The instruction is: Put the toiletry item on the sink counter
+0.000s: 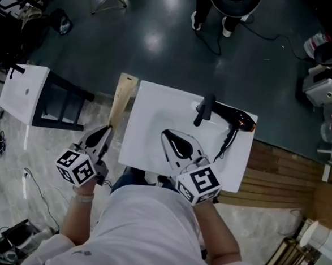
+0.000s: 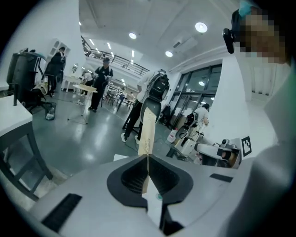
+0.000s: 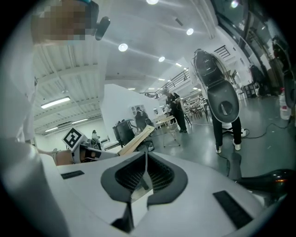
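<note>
A black hair dryer [image 1: 235,118] lies on the far right part of the white sink counter [image 1: 150,116], its cord trailing toward me. It also shows as a dark shape [image 3: 273,180] at the lower right of the right gripper view. My right gripper [image 1: 167,136] hovers over the middle of the counter, left of the dryer and apart from it, jaws shut and empty [image 3: 146,155]. My left gripper [image 1: 106,132] hangs off the counter's left edge, shut with nothing in it [image 2: 148,157], pointing along a wooden plank [image 1: 122,98].
The plank [image 2: 148,134] leans beside the counter's left side. A white table on a black frame [image 1: 24,94] stands at far left. A person [image 1: 225,8] stands beyond the counter. Wooden boards [image 1: 282,177] and equipment lie at right; cables litter the floor at left.
</note>
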A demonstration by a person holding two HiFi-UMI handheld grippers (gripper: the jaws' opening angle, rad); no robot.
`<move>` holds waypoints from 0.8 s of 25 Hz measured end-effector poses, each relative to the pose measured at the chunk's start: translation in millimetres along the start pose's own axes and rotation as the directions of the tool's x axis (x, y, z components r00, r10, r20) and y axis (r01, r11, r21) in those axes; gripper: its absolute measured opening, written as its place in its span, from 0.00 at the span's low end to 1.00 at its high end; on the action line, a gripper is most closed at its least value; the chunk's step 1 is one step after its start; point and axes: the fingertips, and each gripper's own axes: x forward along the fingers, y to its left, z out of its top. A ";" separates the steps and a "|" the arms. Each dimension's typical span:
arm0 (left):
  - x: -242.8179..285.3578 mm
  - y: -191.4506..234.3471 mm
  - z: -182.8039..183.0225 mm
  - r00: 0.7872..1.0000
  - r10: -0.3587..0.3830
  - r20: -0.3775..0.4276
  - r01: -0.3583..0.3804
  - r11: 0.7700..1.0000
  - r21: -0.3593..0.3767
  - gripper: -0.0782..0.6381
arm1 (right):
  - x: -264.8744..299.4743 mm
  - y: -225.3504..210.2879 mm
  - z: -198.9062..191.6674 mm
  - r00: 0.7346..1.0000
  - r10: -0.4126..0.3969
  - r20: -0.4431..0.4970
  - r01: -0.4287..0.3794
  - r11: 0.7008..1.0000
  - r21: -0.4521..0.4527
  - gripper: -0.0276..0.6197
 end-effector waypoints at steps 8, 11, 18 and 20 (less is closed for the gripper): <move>53.2 29.8 25.3 0.974 -0.181 -0.136 0.192 0.979 0.070 0.14 | 23.4 -19.4 5.3 0.977 -0.211 0.034 0.209 0.976 0.059 0.08; 73.7 36.9 31.4 0.951 -0.247 -0.184 0.267 0.959 0.094 0.14 | 30.2 -23.3 4.6 0.958 -0.284 0.046 0.280 0.956 0.083 0.08; 112.8 43.5 36.8 0.884 -0.351 -0.309 0.413 0.896 0.162 0.14 | 38.2 -27.5 4.2 0.905 -0.416 0.083 0.401 0.903 0.153 0.08; 126.3 42.9 33.5 0.859 -0.374 -0.351 0.454 0.873 0.180 0.14 | 38.2 -30.5 -0.6 0.888 -0.452 0.084 0.433 0.883 0.180 0.08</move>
